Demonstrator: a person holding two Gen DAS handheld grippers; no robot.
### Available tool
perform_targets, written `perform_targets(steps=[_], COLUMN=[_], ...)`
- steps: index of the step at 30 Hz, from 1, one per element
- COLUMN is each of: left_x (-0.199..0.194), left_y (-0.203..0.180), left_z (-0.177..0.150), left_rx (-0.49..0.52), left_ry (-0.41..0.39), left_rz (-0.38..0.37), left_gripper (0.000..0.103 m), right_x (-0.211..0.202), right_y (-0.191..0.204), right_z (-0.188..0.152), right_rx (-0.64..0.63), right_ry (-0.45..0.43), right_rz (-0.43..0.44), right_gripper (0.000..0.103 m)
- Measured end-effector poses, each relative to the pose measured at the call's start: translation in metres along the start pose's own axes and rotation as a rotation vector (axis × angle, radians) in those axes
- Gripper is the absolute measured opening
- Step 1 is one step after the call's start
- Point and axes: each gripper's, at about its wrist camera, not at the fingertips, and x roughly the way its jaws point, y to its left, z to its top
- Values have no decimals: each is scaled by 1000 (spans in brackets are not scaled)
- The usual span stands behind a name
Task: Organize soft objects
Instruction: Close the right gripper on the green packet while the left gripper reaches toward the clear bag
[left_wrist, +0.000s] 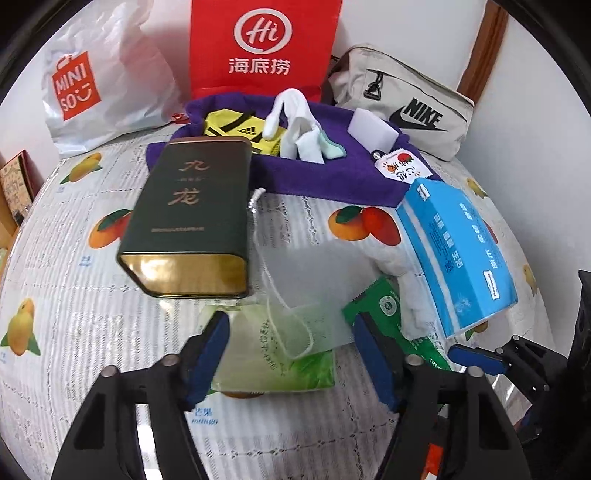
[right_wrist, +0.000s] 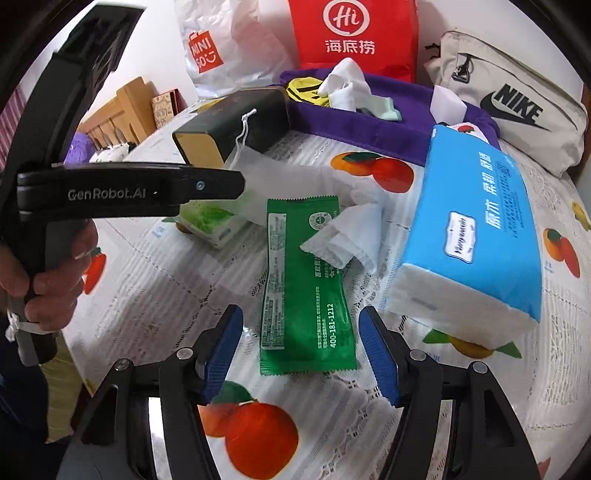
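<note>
Between my left gripper (left_wrist: 291, 354) fingers, which stand apart and press on nothing, lies a pale green soft tissue packet (left_wrist: 280, 365), partly under a translucent white drawstring pouch (left_wrist: 314, 291). My right gripper (right_wrist: 301, 350) fingers also stand apart, either side of the near end of a flat green plastic sachet (right_wrist: 306, 291); whether the pads touch it I cannot tell.

Right wrist view only: the left gripper's black body side-on and a hand (right_wrist: 48, 273) on its handle, plus a wooden furniture frame (right_wrist: 118, 110) beyond the table edge. The left wrist view sees only a corner of the right gripper at its right margin.

Around: a crumpled white tissue (right_wrist: 351, 236) overlaps the sachet's far end. A blue-wrapped soft tissue pack (right_wrist: 476, 229) lies tilted just beside it on the right. A dark green rectangular tin (left_wrist: 192, 218) lies on its side, left of the pouch. Behind, a purple cloth tray (left_wrist: 332, 177) holds a yellow garment (left_wrist: 236, 129), white socks (left_wrist: 299, 125) and a white foam block (left_wrist: 369, 129). Against the wall stand a white plastic shopping bag (left_wrist: 103, 81), a red paper bag (left_wrist: 262, 48) and a beige fabric pouch (left_wrist: 413, 107).

Bare fruit-print tablecloth (left_wrist: 74, 295) lies open left of the tin and near both grippers; the table's left edge shows in the right wrist view.
</note>
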Motion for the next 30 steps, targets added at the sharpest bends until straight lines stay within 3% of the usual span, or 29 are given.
perform_targets(steps=[5, 6, 7, 10, 12, 18, 21, 23, 25, 30], left_x=[10, 10, 9, 5, 1, -17, -15, -8, 1, 16], left_y=[-2, -2, -1, 6, 8, 10, 7, 2, -4, -11], left_z=[-2, -2, -2, -3, -3, -6, 0, 6, 10, 13], left_rx=[23, 27, 25, 5, 9, 35, 31, 26, 36, 65], left_ry=[18, 14, 10, 14, 8, -12, -13, -3, 6, 27], left_rz=[9, 16, 16, -29, -32, -28, -62, -82, -63, -22], left_gripper=[44, 38, 28, 14, 10, 10, 11, 18, 33, 43], right_x=[7, 7, 6, 0, -5, -10, -10, -9, -9, -7], right_y=[4, 5, 4, 0, -2, -1, -4, -6, -8, -10], right_z=[-2, -2, -2, -5, -8, -15, -15, -13, -13, -11], right_rx=[-37, -42, -42, -28, -27, -51, -36, -29, -25, -12], right_ry=[-29, -31, -35, -21, -15, 14, 18, 16, 18, 14], right_rz=[-51, -56, -64, -37, -46, -48, -37, -40, -43, -45], right_gripper=[53, 51, 42, 41, 41, 42, 44, 47, 48, 54])
